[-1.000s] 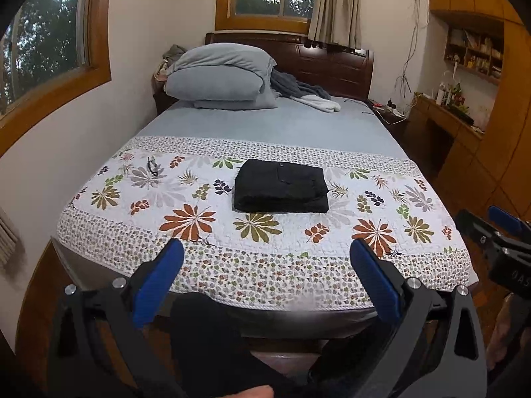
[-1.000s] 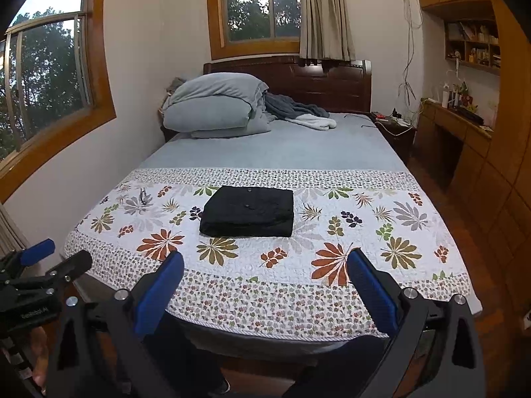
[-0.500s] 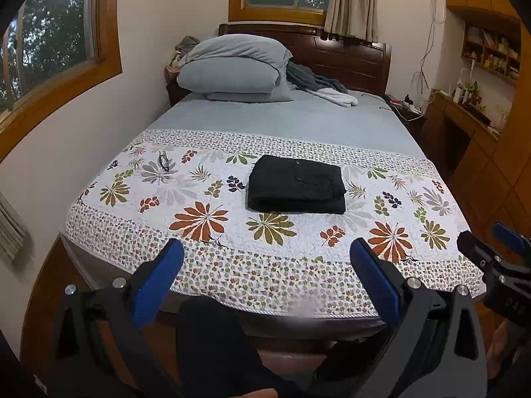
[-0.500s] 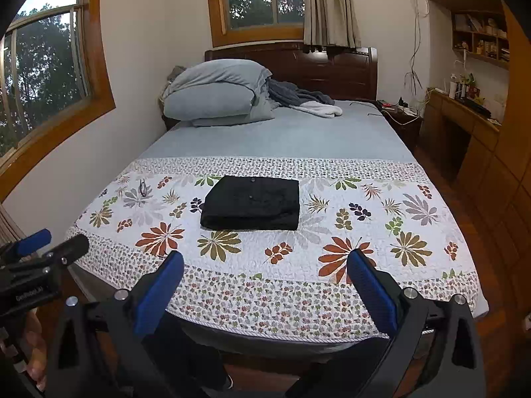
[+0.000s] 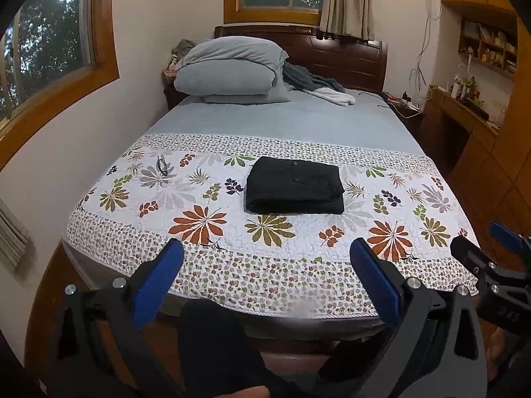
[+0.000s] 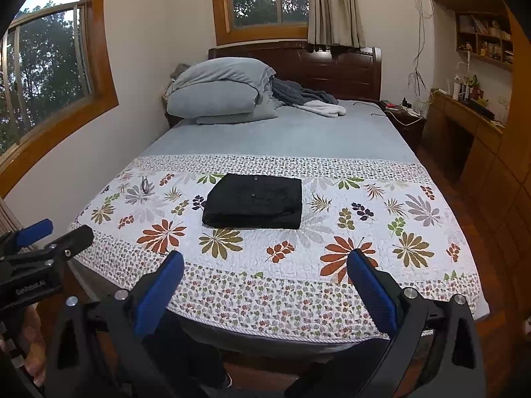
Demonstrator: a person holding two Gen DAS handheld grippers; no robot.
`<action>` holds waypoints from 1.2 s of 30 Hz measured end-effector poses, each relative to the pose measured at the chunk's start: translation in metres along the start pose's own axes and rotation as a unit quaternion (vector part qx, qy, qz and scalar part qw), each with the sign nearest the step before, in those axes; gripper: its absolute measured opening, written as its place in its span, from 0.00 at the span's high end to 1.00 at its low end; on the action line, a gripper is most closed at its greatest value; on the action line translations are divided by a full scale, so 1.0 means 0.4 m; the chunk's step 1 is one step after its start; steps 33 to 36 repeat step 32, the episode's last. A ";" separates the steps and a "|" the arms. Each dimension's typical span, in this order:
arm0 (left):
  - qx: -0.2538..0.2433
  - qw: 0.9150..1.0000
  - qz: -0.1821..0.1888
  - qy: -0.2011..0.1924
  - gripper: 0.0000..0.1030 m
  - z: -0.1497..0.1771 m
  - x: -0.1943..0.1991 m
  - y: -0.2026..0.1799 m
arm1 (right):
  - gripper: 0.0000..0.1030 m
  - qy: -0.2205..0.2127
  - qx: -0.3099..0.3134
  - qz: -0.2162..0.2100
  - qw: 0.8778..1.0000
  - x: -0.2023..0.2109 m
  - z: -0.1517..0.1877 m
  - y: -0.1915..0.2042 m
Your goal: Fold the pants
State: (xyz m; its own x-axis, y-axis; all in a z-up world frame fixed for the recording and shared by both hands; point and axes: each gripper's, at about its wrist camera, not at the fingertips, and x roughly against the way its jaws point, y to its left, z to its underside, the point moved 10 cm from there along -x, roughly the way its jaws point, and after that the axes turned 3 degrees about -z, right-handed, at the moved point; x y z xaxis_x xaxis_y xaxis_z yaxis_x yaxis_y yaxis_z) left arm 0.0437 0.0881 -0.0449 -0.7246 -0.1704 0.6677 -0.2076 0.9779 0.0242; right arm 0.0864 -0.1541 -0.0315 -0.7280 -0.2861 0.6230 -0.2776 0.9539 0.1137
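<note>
I am holding my left gripper (image 5: 267, 263) with its blue fingers (image 5: 158, 280) spread wide and nothing between them, and my right gripper (image 6: 265, 265) is standing the same way, its blue pads (image 6: 371, 290) far apart and empty. Both are hanging off the foot of the bed, on the near side of the pants and well apart from them, with my dark-clad legs showing below. In the left view the right gripper is poking in at the right edge, level with the quilt's near border; in the right view the left one is showing at the left edge. The pants (image 5: 294, 185) are lying as a compact black rectangle near the middle of the floral quilt (image 5: 199, 252), layered edges stacked on the near side, a button showing on top. Well to the left of the pants a pair of glasses (image 5: 162, 165) is resting on the quilt, and beyond the pants, at the headboard, grey pillows (image 5: 232, 69) are piled. I am judging the folding itself to be finished, since the bundle is looking square and tidy. The next move seems to be asking for little: at most reaching in past the quilt's border to press or square the stack, without dragging a layer loose.
</note>
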 end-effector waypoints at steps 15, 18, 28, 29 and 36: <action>0.025 1.000 -0.001 0.003 0.06 0.002 -0.013 0.026 | 0.04 0.003 -0.002 -0.001 1.000 -0.006 0.005 0.000; 0.022 1.000 -0.005 0.000 0.06 -0.001 -0.011 0.029 | 0.04 0.004 -0.002 -0.001 1.000 -0.006 0.005 0.000; 0.003 1.000 -0.012 -0.013 0.03 -0.006 0.010 0.014 | 0.04 0.005 -0.002 -0.003 1.000 -0.007 0.008 0.001; 0.004 1.000 -0.013 -0.014 0.03 -0.008 0.012 0.013 | 0.04 0.005 -0.002 -0.002 1.000 -0.008 0.008 0.001; 0.004 1.000 -0.016 -0.017 0.03 -0.011 0.014 0.014 | 0.04 0.005 -0.002 -0.003 1.000 -0.009 0.009 0.002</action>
